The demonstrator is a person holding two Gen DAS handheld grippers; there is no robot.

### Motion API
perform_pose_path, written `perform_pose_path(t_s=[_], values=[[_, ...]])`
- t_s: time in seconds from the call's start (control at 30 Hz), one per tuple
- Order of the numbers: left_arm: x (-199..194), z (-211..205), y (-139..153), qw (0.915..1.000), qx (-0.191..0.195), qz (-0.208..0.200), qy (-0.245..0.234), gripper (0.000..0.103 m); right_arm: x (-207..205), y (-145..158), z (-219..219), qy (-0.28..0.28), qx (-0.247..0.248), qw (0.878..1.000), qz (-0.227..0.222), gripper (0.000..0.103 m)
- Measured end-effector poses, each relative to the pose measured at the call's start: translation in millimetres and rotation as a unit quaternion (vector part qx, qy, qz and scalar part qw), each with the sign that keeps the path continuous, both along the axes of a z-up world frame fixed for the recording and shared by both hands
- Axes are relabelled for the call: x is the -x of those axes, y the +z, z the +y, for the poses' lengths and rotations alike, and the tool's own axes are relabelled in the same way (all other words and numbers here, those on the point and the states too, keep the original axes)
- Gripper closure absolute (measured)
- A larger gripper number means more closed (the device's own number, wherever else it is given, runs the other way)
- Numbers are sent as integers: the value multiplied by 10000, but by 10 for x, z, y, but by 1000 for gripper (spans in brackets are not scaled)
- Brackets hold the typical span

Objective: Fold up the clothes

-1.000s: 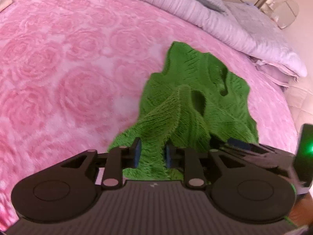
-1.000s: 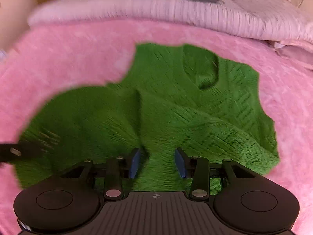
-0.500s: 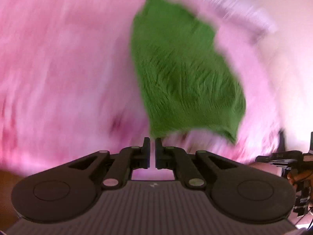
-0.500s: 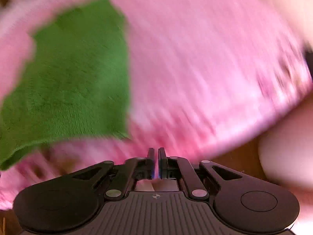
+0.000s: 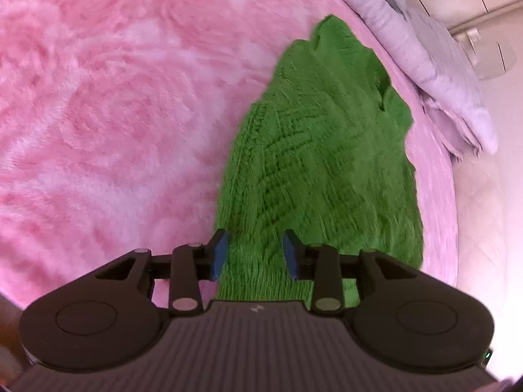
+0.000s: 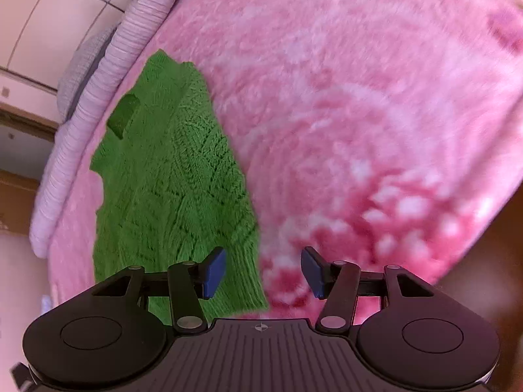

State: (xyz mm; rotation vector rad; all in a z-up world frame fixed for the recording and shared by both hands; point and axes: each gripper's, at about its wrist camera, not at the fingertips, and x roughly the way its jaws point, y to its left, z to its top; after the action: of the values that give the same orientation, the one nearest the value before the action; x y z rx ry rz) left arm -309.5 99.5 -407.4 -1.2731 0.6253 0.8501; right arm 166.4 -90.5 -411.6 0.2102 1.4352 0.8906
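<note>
1. The green knit sweater (image 5: pixel 320 170) lies flat on the pink bed blanket (image 5: pixel 114 114), stretching toward 1 o'clock.
2. Left tongs (image 5: pixel 255 254) and right tongs (image 6: pixel 263 272) are opening, gripping nothing.
3. Soft, light, floppy; best pinched at the near hem corners.

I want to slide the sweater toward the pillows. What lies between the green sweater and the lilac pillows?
Only a bare strip of pink blanket separates the green sweater from the lilac pillows, clearest in the left wrist view.
</note>
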Motion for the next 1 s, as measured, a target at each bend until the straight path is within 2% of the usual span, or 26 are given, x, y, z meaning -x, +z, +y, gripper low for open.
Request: perform_pose_path(t_s=[0.1, 0.13, 0.17, 0.2, 0.23, 0.27, 0.3, 0.33, 0.37, 0.4, 0.47, 0.5, 0.53, 0.57, 0.6, 0.63, 0.67, 0.73, 0.8, 0.9, 0.93, 1.0], values=[[-135, -13, -84, 9999, -23, -108, -43, 71, 18, -105, 180, -73, -316, 9993, 174, 49], [-183, -18, -105, 9999, -37, -150, -68, 73, 35, -113, 272, 18, -369, 9992, 183, 76], [-220, -14, -113, 9997, -42, -235, -103, 79, 49, -83, 342, 128, -363, 9992, 110, 101], [-232, 10, -94, 9990, -27, -419, -157, 101, 65, -9, 395, 242, -366, 9990, -24, 98], [-231, 34, -53, 9980, -63, -610, -177, 102, 81, 66, 449, 357, -368, 9986, -158, 99], [-178, 47, 72, 9956, -297, -876, -126, 102, 90, 202, 441, 440, -537, 9971, -327, 99], [-82, 38, 259, 9901, -687, -1219, -100, 102, 92, 399, 372, 491, -868, 9936, -530, 99], [10, 28, 400, 9858, -973, -1364, -107, 102, 76, 537, 277, 464, -1045, 9913, -658, 99], [121, 13, 507, 9848, -1148, -1301, -111, 102, 42, 616, 157, 361, -1069, 9911, -712, 99], [225, -2, 518, 9875, -1147, -1072, -99, 102, -4, 606, 32, 240, -933, 9932, -657, 99], [361, -46, 343, 9953, -823, -503, -102, 102, -105, 384, -194, 7, -317, 9990, -302, 99], [371, -69, 226, 9976, -591, -327, -159, 103, -119, 219, -239, 1, 33, 10000, -58, 99], [349, -89, 188, 9979, -540, -313, -181, 103, -108, 88, -249, 54, 279, 9995, 113, 98], [327, -109, 150, 9982, -488, -299, -203, 103, -88, 33, -235, 116, 347, 9992, 132, 98], [306, -129, 112, 9984, -436, -286, -226, 97, -70, 9, -215, 173, 344, 9992, 94, 96], [284, -149, 74, 9986, -384, -272, -248, 82, -64, 3, -195, 196, 324, 9993, 56, 87], [263, -169, 36, 9987, -332, -258, -270, 74, -69, 13, -175, 188, 285, 9994, 18, 81], [249, -195, -16, 9990, -274, -285, -220, 71, -106, 32, -182, 116, 91, 9999, -13, 51], [268, -193, -95, 9993, -136, -313, -155, 69, -141, 36, -182, 58, -74, 10000, -27, 42], [270, -179, -239, 9995, 113, -299, 50, 65, -109, -68, -54, 170, 69, 9998, 35, 40], [247, -173, -257, 9993, 77, -363, 101, 61, -98, -116, -13, 209, 128, 9997, 6, 40], [193, -157, -288, 9987, 10, -477, 178, 61, -47, -94, 49, 303, 182, 9992, -180, 41]])
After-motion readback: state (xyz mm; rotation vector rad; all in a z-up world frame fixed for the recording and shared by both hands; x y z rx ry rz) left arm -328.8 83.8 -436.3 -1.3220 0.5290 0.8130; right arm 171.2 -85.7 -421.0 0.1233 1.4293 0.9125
